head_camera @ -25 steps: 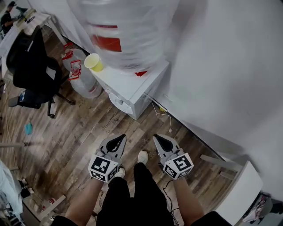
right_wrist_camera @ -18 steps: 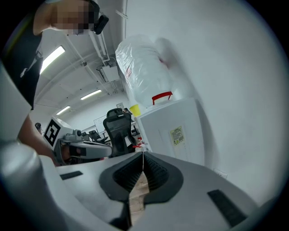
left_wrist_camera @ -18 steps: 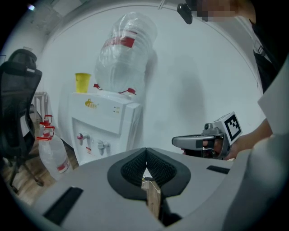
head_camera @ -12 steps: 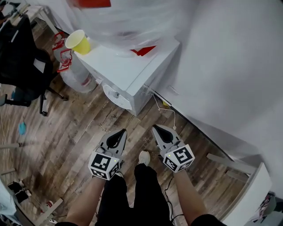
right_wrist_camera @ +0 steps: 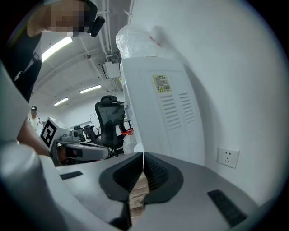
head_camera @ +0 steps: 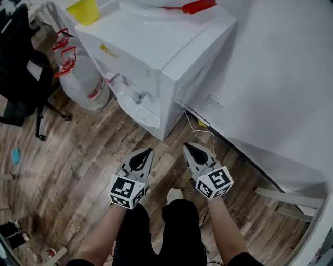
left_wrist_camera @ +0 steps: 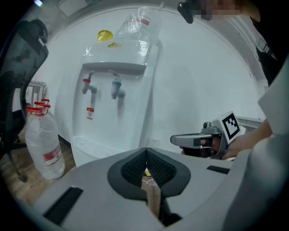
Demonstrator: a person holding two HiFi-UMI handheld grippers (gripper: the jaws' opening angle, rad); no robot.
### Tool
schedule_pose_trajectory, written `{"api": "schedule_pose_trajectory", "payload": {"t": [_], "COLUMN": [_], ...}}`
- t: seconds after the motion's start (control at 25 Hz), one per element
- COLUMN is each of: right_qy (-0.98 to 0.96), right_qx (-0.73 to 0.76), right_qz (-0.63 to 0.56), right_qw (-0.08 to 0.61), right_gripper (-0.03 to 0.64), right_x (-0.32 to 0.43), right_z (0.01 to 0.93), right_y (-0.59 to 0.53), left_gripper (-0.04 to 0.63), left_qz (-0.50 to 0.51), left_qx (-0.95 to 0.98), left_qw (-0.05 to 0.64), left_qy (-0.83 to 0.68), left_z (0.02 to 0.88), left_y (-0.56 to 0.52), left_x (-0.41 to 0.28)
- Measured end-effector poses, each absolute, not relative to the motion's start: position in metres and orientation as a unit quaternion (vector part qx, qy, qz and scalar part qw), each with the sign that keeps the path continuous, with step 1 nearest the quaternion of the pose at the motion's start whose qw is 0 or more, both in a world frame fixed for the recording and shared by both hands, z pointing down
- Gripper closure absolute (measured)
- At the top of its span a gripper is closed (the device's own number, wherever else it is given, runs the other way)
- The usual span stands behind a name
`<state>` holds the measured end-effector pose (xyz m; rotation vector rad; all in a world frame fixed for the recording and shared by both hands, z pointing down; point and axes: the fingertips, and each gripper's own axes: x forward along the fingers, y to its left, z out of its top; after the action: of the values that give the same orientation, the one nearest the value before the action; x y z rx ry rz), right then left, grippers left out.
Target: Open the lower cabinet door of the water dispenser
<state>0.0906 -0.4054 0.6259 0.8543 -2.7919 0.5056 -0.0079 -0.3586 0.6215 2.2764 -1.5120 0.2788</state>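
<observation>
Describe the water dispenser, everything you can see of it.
The water dispenser is a white, plastic-looking box standing upright on the wood floor by the white wall. A clear bottle sits on top beside a yellow cup. The front carries a red tap, a blue tap and a slatted drip tray; the side has vent slots and a label. Its lower door is not clearly shown.
</observation>
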Motion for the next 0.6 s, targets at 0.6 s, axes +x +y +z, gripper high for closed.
{"api": "schedule_pose_trajectory", "payload": {"t": [0.6], "right_qy": [-0.948], "right_qx": [0.287], "right_qz": [0.112], "right_qw": [0.081], "right_gripper": [0.594], "right_x": [0.062], "right_z": [0.741], "right_y": [-0.42], "left_gripper": [0.581], "left_qz": [0.066], "left_qx": [0.824], "left_qw": [0.156], "left_qy": [-0.541], "left_z": [0.738], "left_y": [-0.374], "left_x": [-0.029]}}
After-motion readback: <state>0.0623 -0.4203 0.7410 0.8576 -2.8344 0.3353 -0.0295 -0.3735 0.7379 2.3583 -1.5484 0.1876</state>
